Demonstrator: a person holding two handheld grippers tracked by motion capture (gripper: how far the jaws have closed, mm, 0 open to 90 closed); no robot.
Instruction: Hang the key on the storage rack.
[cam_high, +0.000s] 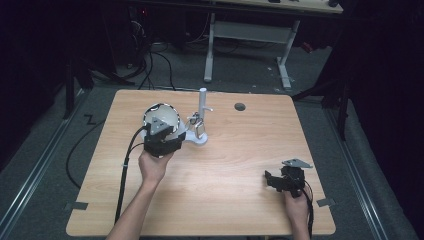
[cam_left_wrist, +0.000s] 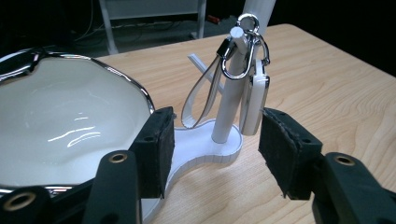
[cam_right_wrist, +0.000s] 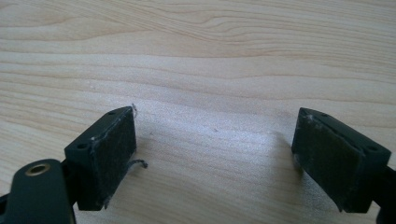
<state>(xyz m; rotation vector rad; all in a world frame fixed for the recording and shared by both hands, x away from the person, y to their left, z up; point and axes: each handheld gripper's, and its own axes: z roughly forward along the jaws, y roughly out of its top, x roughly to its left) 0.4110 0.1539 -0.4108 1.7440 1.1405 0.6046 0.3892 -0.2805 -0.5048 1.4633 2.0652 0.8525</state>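
Note:
A white stand (cam_high: 202, 105) with an upright post (cam_left_wrist: 229, 112) rests on the wooden table (cam_high: 225, 165), right of a white bowl (cam_high: 161, 117) with a dark rim. From a peg on the post hang a silver carabiner (cam_left_wrist: 243, 51), a white fob (cam_left_wrist: 254, 100) and a looped strap (cam_left_wrist: 201, 93). My left gripper (cam_high: 175, 139) points at the stand's base (cam_left_wrist: 205, 149) from close by. It is open; the fob hangs just beyond the gap and touches neither pad (cam_left_wrist: 287, 149). My right gripper (cam_high: 271, 180) rests near the table's front right corner, open above bare wood (cam_right_wrist: 210, 56).
The bowl (cam_left_wrist: 70, 116) sits right beside my left gripper's left jaw. A dark round hole (cam_high: 240, 106) marks the table's far side. Beyond the table stand a white desk frame (cam_high: 250, 35) and cables on the floor.

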